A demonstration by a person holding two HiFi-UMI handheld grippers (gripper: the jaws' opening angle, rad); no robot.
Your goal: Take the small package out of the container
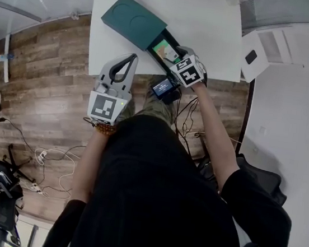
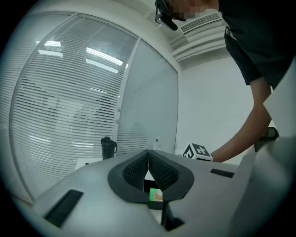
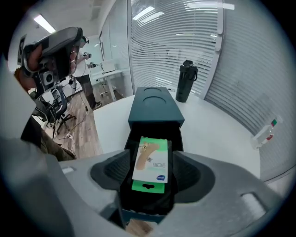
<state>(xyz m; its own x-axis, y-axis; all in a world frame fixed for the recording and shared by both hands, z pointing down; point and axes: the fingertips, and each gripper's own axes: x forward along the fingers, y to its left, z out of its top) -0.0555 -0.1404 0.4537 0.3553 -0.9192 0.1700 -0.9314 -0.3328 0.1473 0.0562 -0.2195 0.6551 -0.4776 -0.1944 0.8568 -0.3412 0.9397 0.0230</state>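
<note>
The flat white table [image 1: 202, 19] looks smooth and a little shiny. The dark green box-shaped container [image 3: 155, 104] looks like matt card. The small green and white package [image 3: 150, 162] looks like shiny printed card. The brown plank floor [image 1: 34, 93] looks like wood. The left claw [image 2: 148, 152] and right claw [image 3: 150, 178] are smooth grey plastic, with rough black bumpy pads [image 2: 133, 171].
</note>
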